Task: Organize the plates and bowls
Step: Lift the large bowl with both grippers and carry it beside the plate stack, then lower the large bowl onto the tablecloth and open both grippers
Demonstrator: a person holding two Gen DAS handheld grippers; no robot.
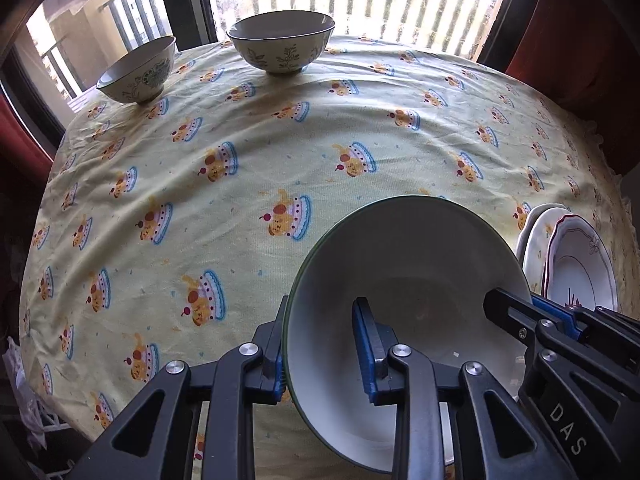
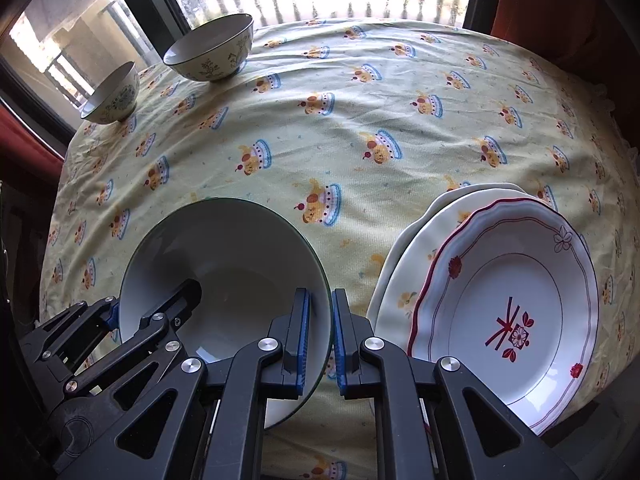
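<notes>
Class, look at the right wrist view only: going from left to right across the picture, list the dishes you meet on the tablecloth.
Small bowl → patterned bowl → large white bowl, held at its rim → stack of plates, red-trimmed plate on top.

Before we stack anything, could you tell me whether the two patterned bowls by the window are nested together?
No, the smaller bowl and larger bowl stand apart on the tablecloth.

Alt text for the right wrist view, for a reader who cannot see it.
Two grippers hold a large white bowl by opposite rims, the right gripper at its right edge and the left gripper at its left. Stacked plates lie to its right, and two patterned bowls stand far left on the cartoon tablecloth.
</notes>
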